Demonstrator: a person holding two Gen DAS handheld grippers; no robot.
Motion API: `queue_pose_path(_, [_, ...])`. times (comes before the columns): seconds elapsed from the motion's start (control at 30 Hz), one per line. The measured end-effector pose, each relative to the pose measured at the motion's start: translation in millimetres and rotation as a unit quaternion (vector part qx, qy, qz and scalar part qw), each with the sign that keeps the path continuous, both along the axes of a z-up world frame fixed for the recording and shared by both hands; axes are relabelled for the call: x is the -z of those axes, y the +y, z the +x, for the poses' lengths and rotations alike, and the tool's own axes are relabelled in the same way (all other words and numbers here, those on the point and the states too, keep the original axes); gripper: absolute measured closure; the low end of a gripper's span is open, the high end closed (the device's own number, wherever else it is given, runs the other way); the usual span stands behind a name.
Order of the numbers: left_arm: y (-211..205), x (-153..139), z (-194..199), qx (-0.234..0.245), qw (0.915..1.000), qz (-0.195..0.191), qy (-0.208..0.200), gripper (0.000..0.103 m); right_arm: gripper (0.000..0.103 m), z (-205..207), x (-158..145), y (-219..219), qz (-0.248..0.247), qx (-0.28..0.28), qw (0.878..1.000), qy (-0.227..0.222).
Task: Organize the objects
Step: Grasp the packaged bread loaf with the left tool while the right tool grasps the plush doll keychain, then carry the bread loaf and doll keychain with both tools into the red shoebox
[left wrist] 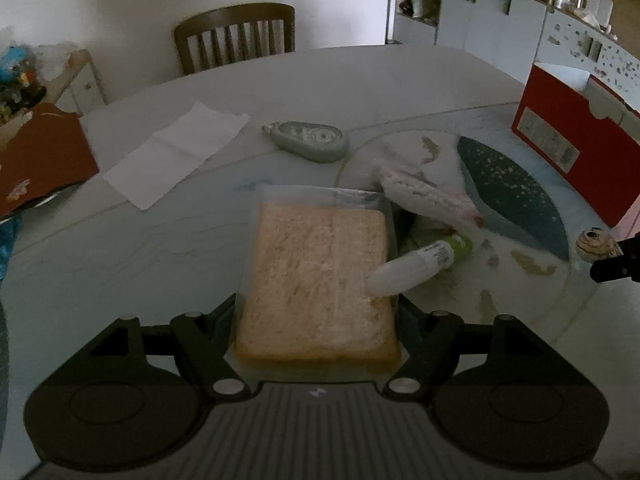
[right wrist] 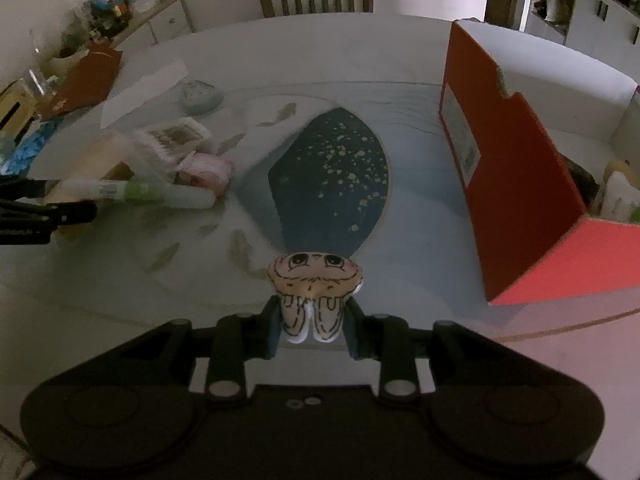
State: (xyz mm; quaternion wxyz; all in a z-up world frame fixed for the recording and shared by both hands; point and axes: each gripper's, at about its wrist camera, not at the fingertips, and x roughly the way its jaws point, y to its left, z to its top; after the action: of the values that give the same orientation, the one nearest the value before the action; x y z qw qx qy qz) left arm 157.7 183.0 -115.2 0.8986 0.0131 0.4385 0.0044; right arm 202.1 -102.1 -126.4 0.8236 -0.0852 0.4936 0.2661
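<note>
Bread in a clear wrapper [left wrist: 320,280] fills the gap between the left gripper's [left wrist: 318,312] jaws, which stand wide and press its two sides; the near end of the packet is cut off behind the gripper body. A white tube with a green band [left wrist: 420,262] leans on the bread's right edge, and a pale pink-tinted packet [left wrist: 430,196] lies just beyond it, too blurred to read. Toward the tabletop's [left wrist: 360,68] far edge lie a grey tape dispenser [left wrist: 308,140] and a white sheet of paper [left wrist: 176,152]. The right gripper [right wrist: 314,320] is nearly closed on a small soft doll with a drawn face [right wrist: 316,280], whose lower part is hidden between the jaws. An open red box [right wrist: 520,184] stands at the table's right edge, its contents mostly out of sight. The dark blue patch [right wrist: 332,176] sits mid-table.
</note>
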Motion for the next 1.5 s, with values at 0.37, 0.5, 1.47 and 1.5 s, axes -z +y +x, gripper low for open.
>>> queue_pose_path(0.37, [-13.9,-34.5,-32.4,-0.046,0.9986,-0.023,-0.015,0.026,0.073,-10.0,-36.7,-22.9,0.036,-0.041,0.998,-0.022])
queue_pose_path(0.5, [-26.0,-45.9,-35.8,-0.055,0.9978,-0.027,-0.025,0.026,0.073,-6.0,-54.0,-35.6,0.051,-0.051,0.997,-0.036])
queue_pose_path(1.47, [-227.4,-90.0,48.4,0.062,0.9952,-0.038,-0.065,0.026,0.073,67.9,-85.4,-190.7,0.062,0.022,0.993,-0.098])
queue_pose_path(1.5, [-235.8,-90.1,53.1,0.07,0.9948,-0.036,-0.065,0.026,0.073,70.8,-85.0,-196.4,0.061,0.027,0.993,-0.098])
